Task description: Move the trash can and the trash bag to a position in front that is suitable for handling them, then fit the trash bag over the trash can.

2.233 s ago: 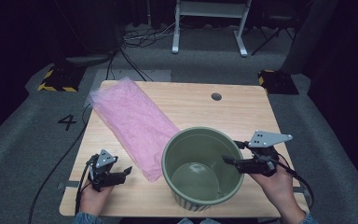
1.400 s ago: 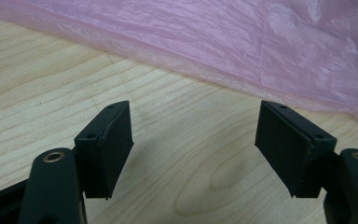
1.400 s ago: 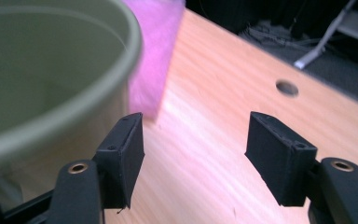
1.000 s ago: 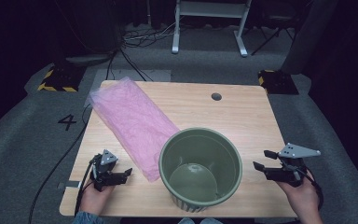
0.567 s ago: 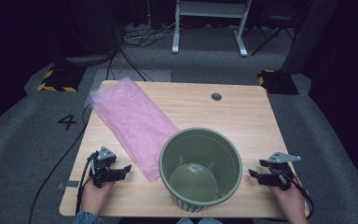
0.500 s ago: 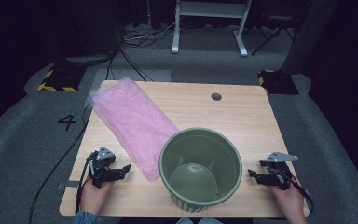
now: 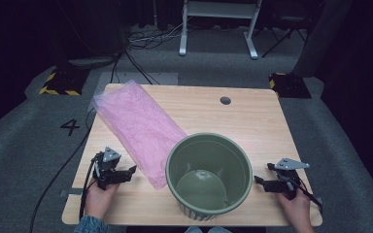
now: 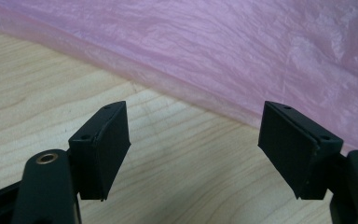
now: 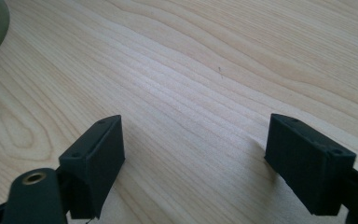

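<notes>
Round olive-green pot (image 7: 209,177), ribbed outside, upright beside crinkled pink bag (image 7: 141,128); both grippers' jaws wide apart, holding nothing; right gripper's (image 7: 261,181) just opened further.

Left gripper (image 7: 126,171) low at seven o'clock, held in left hand (image 7: 98,196), jaws spread wide, nothing between, aimed toward three o'clock. Right gripper (image 7: 259,180) low at four o'clock in right hand (image 7: 296,209), aimed toward nine o'clock, jaws just opened wider, gap empty.
</notes>
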A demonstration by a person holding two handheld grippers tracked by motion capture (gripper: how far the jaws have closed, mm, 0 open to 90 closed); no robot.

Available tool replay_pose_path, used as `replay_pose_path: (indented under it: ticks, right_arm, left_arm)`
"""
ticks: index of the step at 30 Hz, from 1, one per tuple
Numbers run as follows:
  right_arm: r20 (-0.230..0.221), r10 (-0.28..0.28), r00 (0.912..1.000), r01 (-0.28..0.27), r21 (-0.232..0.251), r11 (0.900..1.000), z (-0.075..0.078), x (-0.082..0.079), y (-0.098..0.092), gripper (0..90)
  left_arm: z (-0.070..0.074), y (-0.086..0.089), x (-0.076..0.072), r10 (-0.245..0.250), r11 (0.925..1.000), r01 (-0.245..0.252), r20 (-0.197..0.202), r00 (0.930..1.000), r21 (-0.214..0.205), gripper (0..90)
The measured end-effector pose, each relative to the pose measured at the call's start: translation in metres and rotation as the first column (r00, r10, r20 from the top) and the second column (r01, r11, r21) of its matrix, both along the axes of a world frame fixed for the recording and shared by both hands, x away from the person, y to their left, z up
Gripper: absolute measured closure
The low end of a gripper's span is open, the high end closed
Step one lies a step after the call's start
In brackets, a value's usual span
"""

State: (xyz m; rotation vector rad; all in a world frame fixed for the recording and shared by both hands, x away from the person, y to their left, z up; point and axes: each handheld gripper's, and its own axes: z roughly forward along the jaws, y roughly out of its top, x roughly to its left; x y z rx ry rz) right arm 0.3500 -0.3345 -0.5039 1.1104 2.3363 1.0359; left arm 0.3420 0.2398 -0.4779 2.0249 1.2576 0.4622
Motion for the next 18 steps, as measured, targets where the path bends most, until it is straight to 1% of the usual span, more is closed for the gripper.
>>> replay_pose_path:
  ticks: [4,7,8,9,10,11,12,13,14,15,16,18]
  right_arm:
    - [0.000,0.000,1.0000,0.000,0.000,1.0000,0.000,0.000,0.000,19.4]
    - [0.000,0.000,1.0000,0.000,0.000,1.0000,0.000,0.000,0.000,19.4]
    - [0.000,0.000,1.0000,0.000,0.000,1.0000,0.000,0.000,0.000,19.4]
    - [0.000,0.000,1.0000,0.000,0.000,1.0000,0.000,0.000,0.000,19.4]
    - [0.000,0.000,1.0000,0.000,0.000,1.0000,0.000,0.000,0.000,19.4]
    - [0.000,0.000,1.0000,0.000,0.000,1.0000,0.000,0.000,0.000,19.4]
    - [0.000,0.000,1.0000,0.000,0.000,1.0000,0.000,0.000,0.000,19.4]
    - [0.000,0.000,1.0000,0.000,0.000,1.0000,0.000,0.000,0.000,19.4]
    - [0.000,0.000,1.0000,0.000,0.000,1.0000,0.000,0.000,0.000,19.4]
    - [0.000,0.000,1.0000,0.000,0.000,1.0000,0.000,0.000,0.000,19.4]
    - [0.000,0.000,1.0000,0.000,0.000,1.0000,0.000,0.000,0.000,19.4]
    - [0.000,0.000,1.0000,0.000,0.000,1.0000,0.000,0.000,0.000,19.4]
  left_arm:
    - [0.009,-0.002,0.008,0.020,0.9997,-0.021,0.024,0.9995,0.016,24.6]
    - [0.017,-0.002,0.018,0.042,0.9988,-0.042,0.034,0.9985,0.023,24.8]
    - [0.020,-0.003,0.022,0.058,0.9967,-0.060,0.036,0.9977,0.054,24.9]
    - [0.022,-0.005,0.025,0.062,0.9932,-0.066,0.046,0.9970,0.096,24.8]
    - [0.024,-0.006,0.029,0.060,0.9899,-0.066,0.049,0.9970,0.125,25.6]
    - [0.025,-0.008,0.033,0.065,0.9859,-0.072,0.048,0.9967,0.151,26.4]
    - [0.026,-0.008,0.037,0.070,0.9832,-0.077,0.046,0.9965,0.165,26.5]
    - [0.027,-0.008,0.040,0.074,0.9828,-0.081,0.045,0.9962,0.166,26.5]
    - [0.027,-0.007,0.044,0.074,0.9845,-0.080,0.042,0.9964,0.156,26.5]
    - [0.027,-0.005,0.048,0.078,0.9866,-0.081,0.029,0.9966,0.142,26.7]
    - [0.026,-0.004,0.052,0.075,0.9881,-0.077,0.018,0.9970,0.133,26.6]
    - [0.023,-0.002,0.058,0.063,0.9916,-0.063,0.007,0.9980,0.112,26.9]
